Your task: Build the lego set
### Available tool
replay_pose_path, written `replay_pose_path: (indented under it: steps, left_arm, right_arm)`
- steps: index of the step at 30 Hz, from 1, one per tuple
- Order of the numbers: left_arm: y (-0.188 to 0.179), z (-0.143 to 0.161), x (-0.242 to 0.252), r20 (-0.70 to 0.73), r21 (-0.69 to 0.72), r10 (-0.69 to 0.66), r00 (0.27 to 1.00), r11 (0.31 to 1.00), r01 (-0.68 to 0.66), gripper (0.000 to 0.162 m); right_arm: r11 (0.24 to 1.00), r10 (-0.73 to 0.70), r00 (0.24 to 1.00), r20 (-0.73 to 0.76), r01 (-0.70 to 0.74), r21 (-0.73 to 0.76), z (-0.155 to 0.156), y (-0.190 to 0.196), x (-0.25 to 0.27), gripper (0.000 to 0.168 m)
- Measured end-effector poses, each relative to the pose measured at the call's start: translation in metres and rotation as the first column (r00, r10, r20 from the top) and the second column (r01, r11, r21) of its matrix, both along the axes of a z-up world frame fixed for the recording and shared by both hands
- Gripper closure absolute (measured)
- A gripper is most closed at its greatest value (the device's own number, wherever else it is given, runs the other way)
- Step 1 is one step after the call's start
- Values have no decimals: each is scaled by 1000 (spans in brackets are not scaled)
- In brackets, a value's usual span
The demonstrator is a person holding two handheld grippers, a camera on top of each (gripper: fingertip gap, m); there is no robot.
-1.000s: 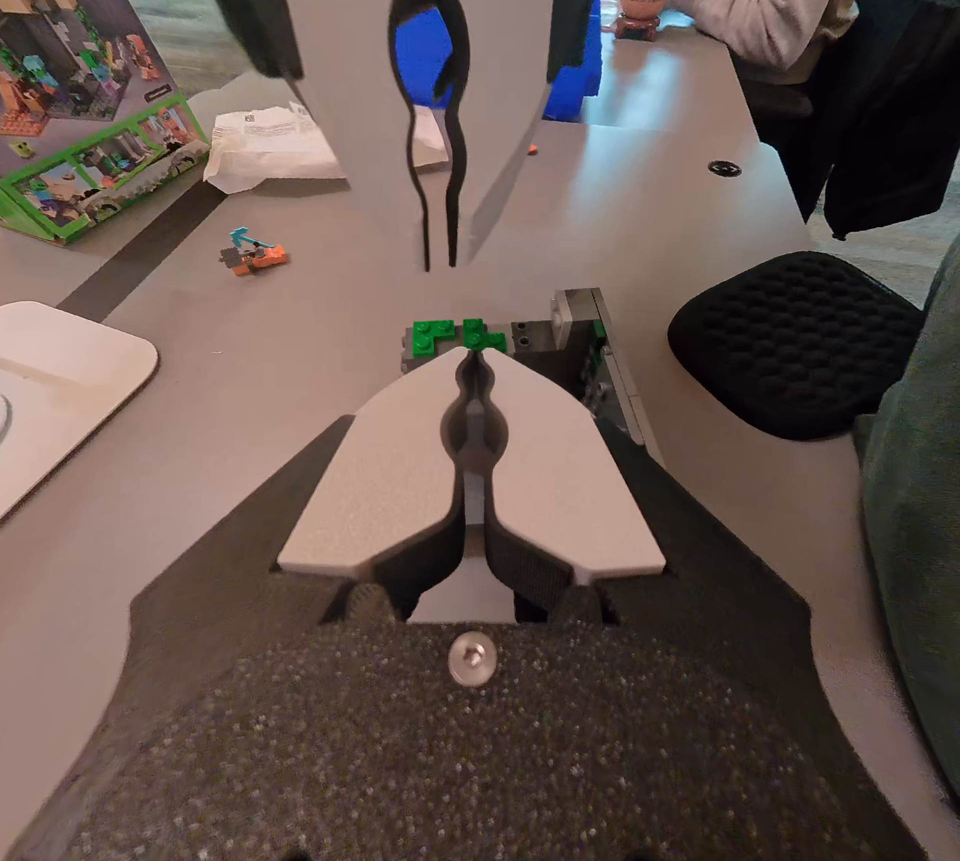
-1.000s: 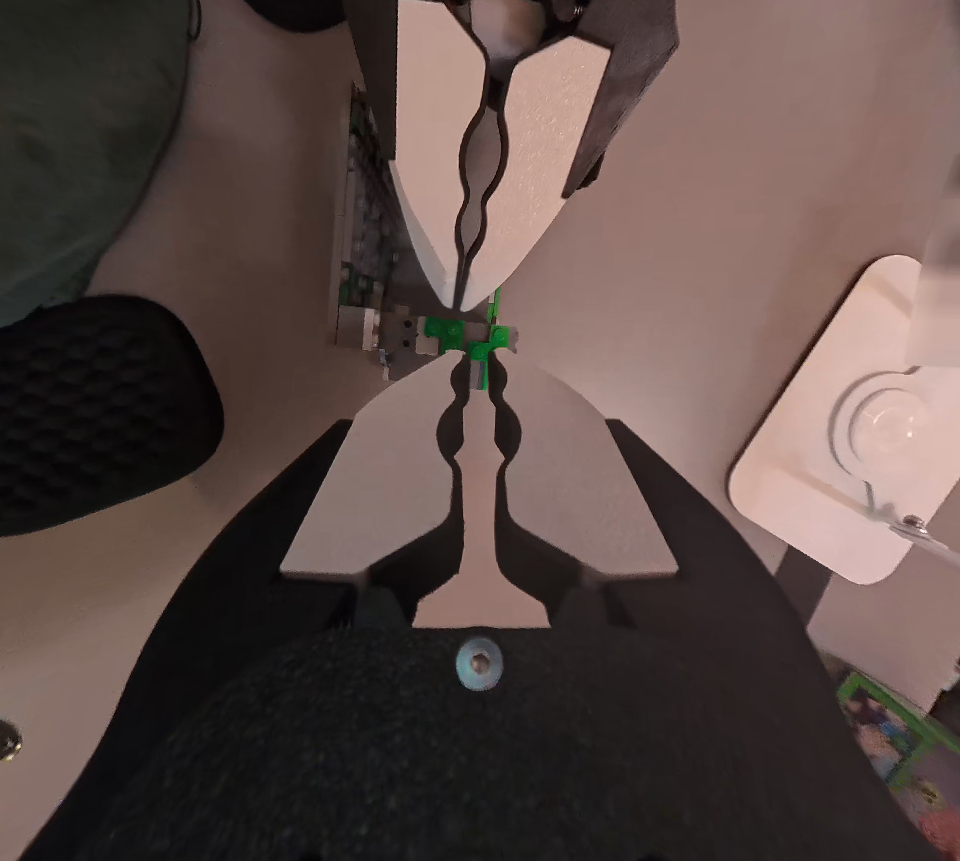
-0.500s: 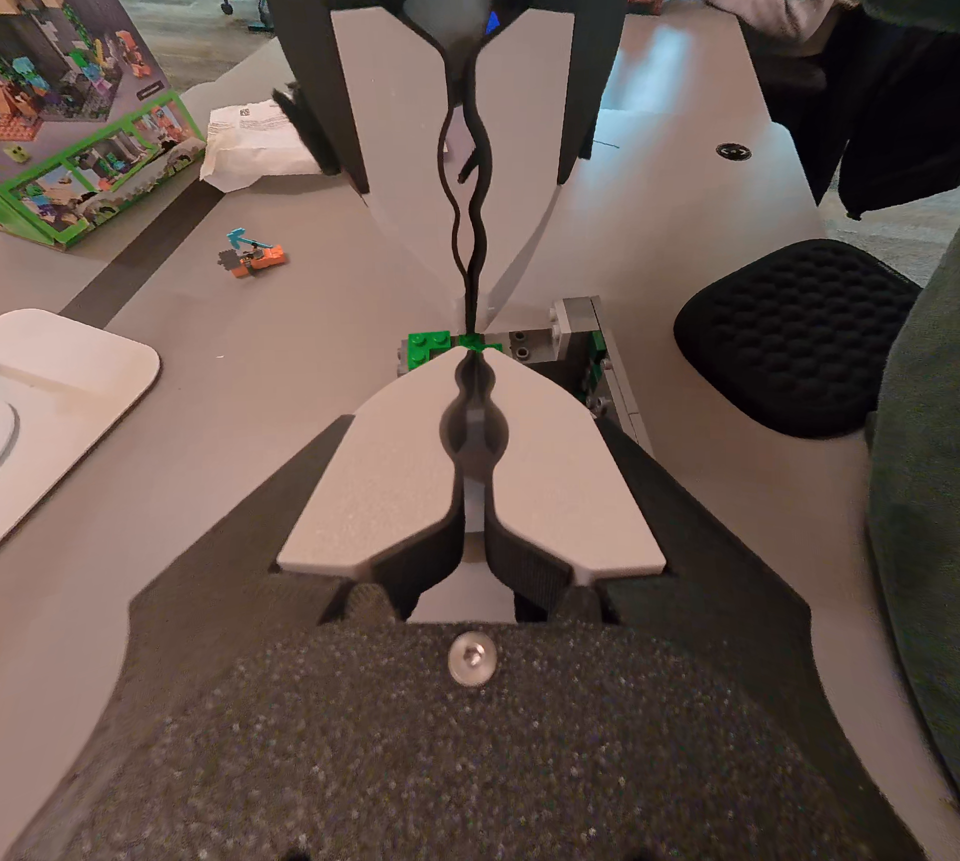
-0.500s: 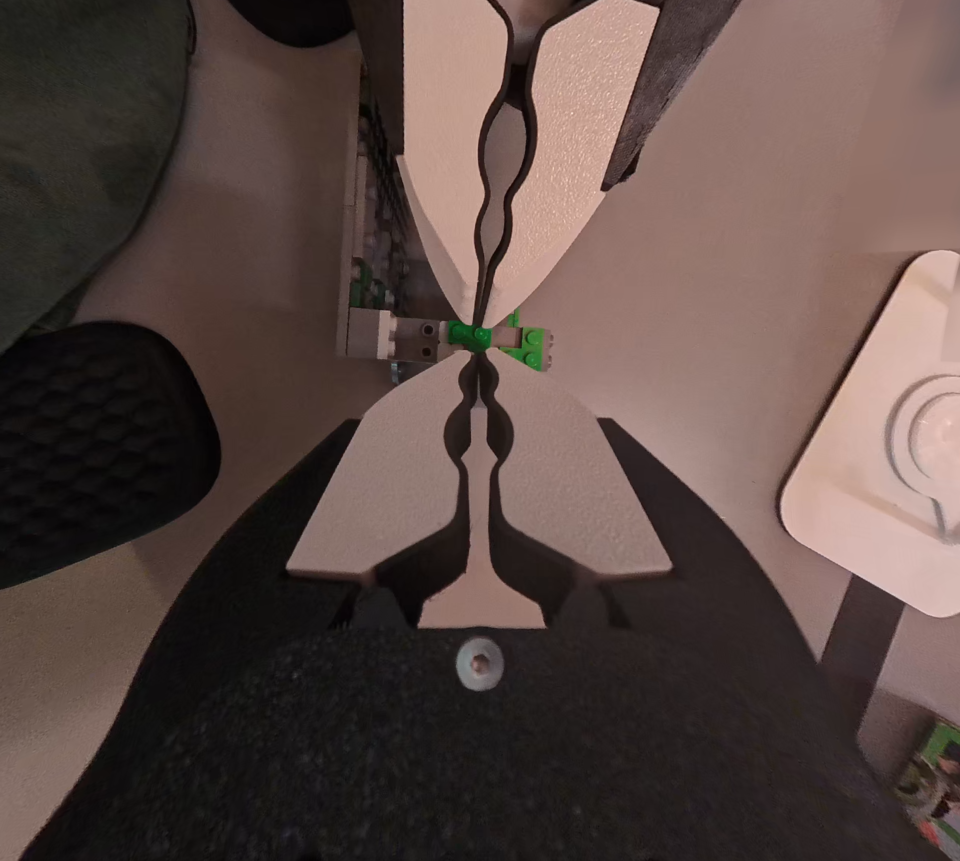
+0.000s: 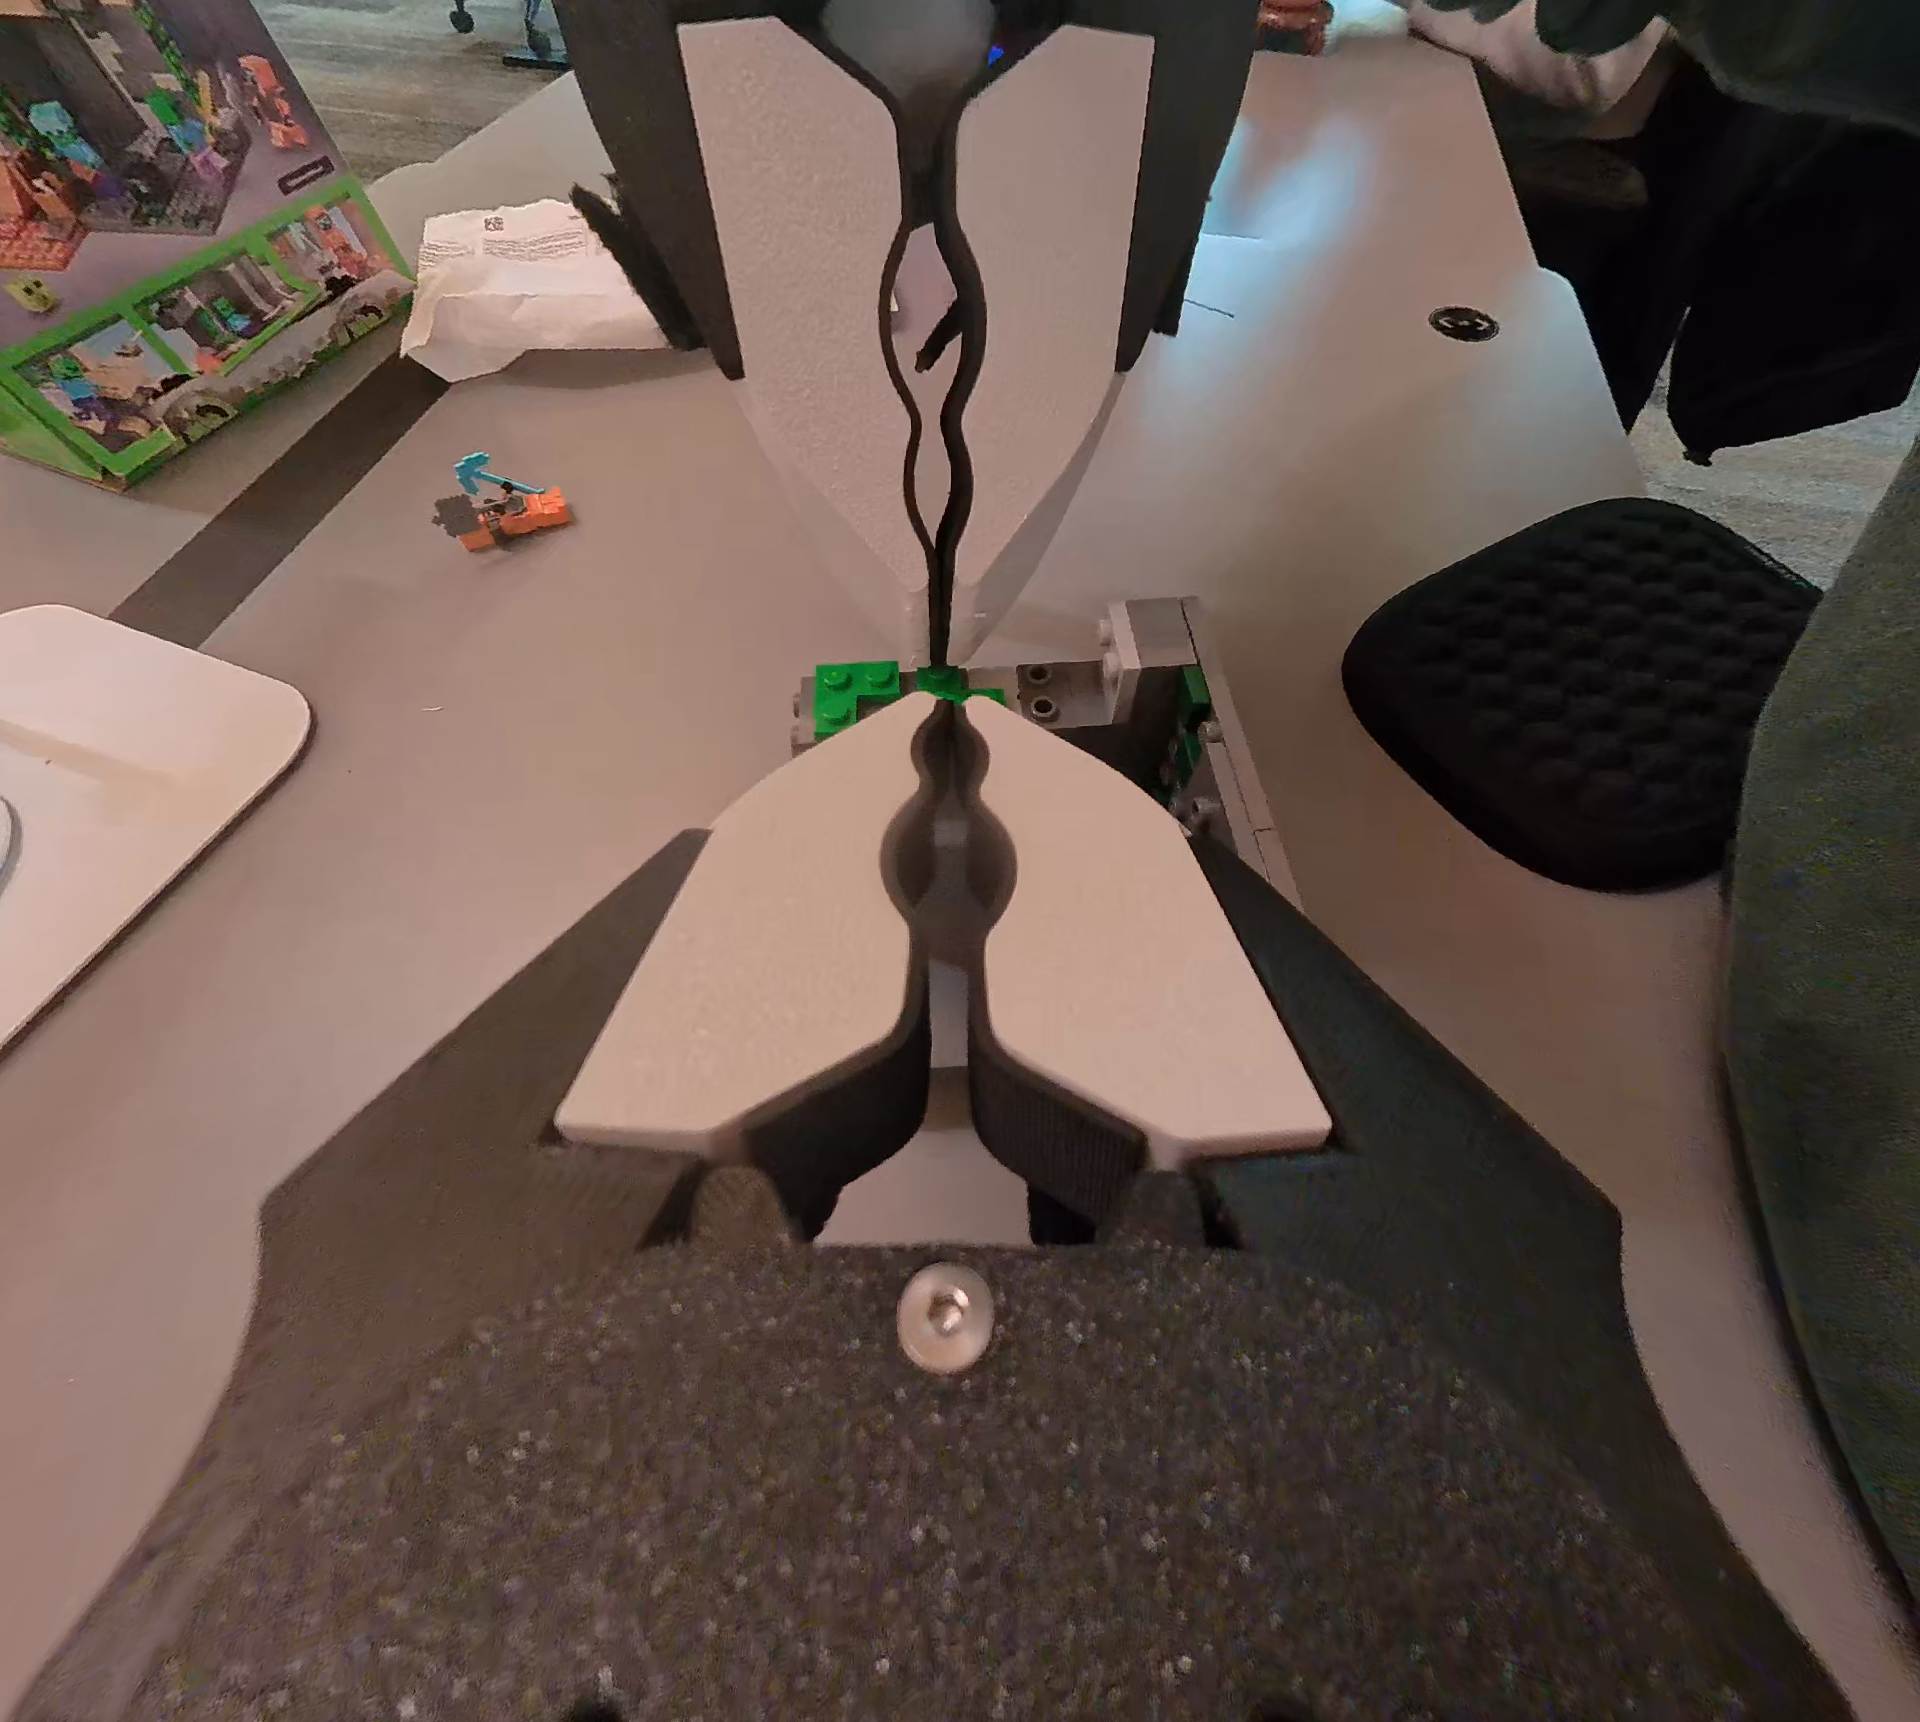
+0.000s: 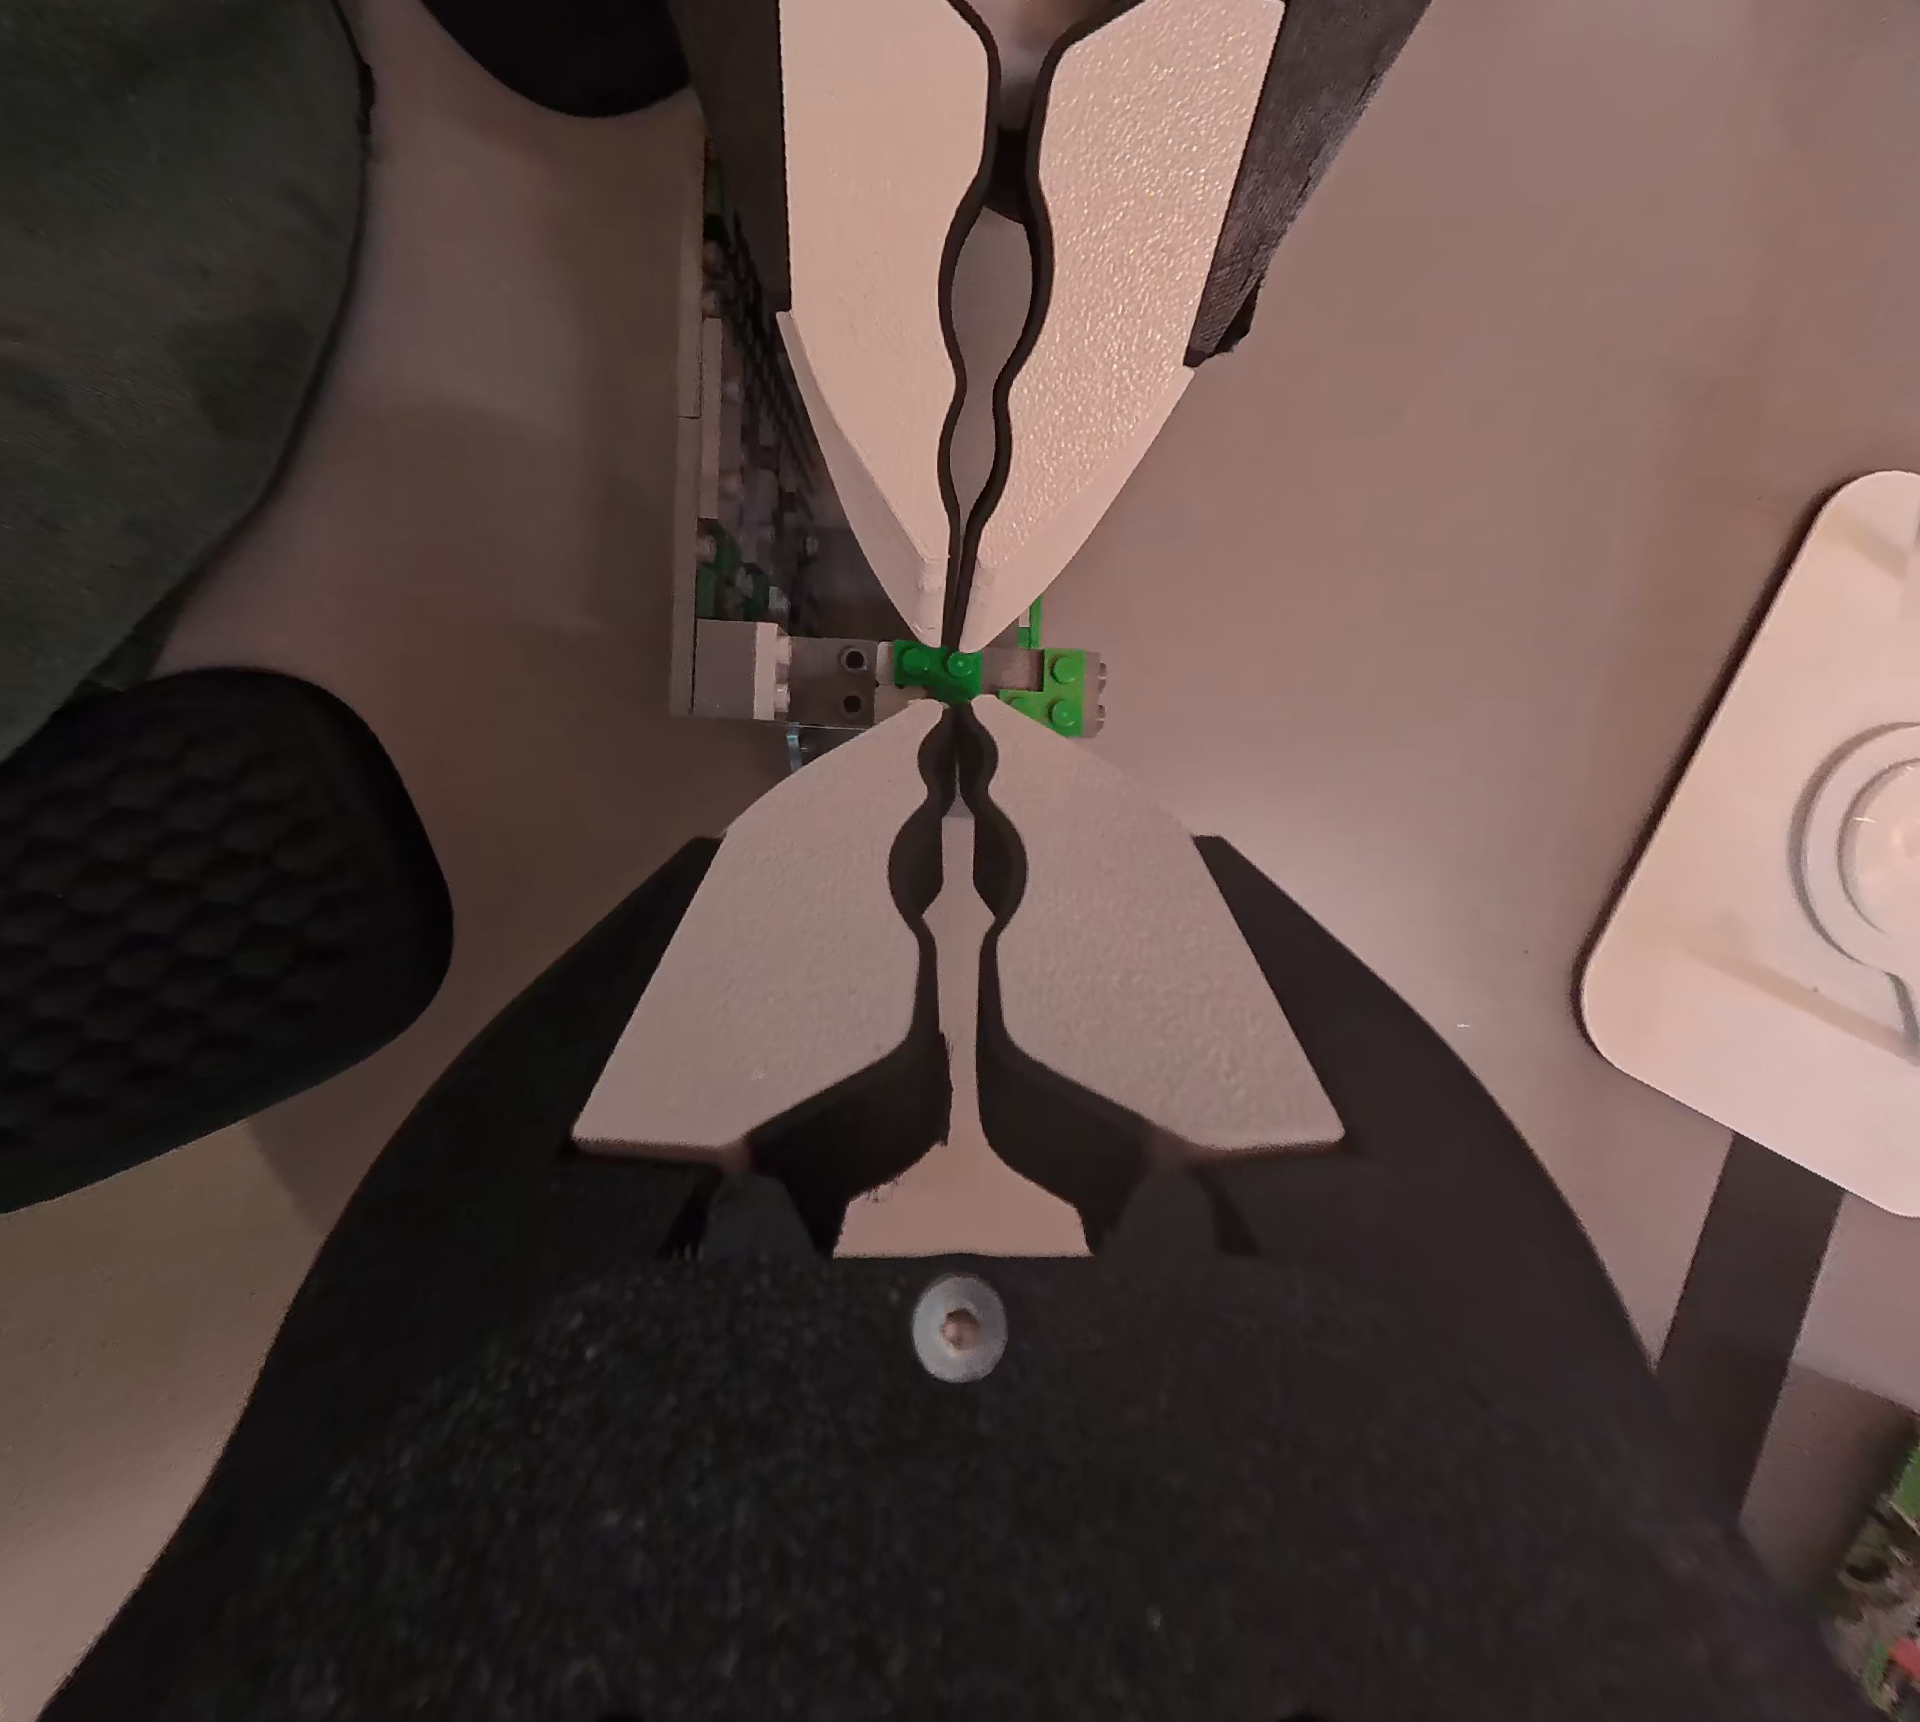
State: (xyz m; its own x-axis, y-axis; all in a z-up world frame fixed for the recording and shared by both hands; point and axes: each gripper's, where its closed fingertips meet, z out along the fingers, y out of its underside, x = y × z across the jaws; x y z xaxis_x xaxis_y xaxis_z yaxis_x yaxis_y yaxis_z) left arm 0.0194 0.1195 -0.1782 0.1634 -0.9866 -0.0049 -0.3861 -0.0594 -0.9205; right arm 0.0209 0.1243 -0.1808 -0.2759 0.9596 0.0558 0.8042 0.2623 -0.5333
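Right gripper [image 6: 951,716] jaws closed, pinching the small green plate [image 6: 940,673]; left gripper [image 6: 961,633], also closed, opposes from 12 o'clock. Press the plate squarely onto the grey lego build [image 6: 821,685], studs aligned, force kept vertical

Left view bright, daylit; right view dim, warm-tinted; wide-angle edge distortion.

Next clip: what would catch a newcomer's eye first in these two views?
Two grippers meeting tip to tip at centre: the left gripper and right gripper both pinch shut on a small green brick atop the grey lego build. Beyond that, the colourful set box stands at the table's far left, and a small orange and blue piece lies loose nearby.
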Motion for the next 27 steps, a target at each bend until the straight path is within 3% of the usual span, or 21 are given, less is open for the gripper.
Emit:
replay_pose_path:
  steps: [7, 13, 16, 20, 24, 27]
  left_arm:
    - [0, 2, 0, -15, 12, 6, 1000, 1000, -6, 162]
    - [6, 15, -4, 42, 26, 42, 998, 999, -43, 161]
    - [10, 19, -10, 73, 21, 71, 995, 997, -72, 160]
    - [19, 19, -19, 108, 8, 125, 986, 992, -127, 159]
    - [29, 18, -27, 137, -3, 174, 975, 985, -175, 160]
    - [32, 15, -31, 144, 10, 185, 972, 982, -188, 160]
  right_arm:
    - [999, -40, 997, -68, 42, 24, 4, -1, -1, 168]
    - [981, -183, 927, -327, 195, 6, 45, 13, -1, 160]
    - [951, -293, 832, -472, 305, -53, 63, 22, 6, 157]
    - [885, -447, 644, -621, 419, -202, 76, 31, 14, 155]
    - [785, -590, 434, -680, 506, -358, 76, 46, 21, 157]
    - [732, -650, 320, -689, 507, -456, 71, 48, 24, 158]
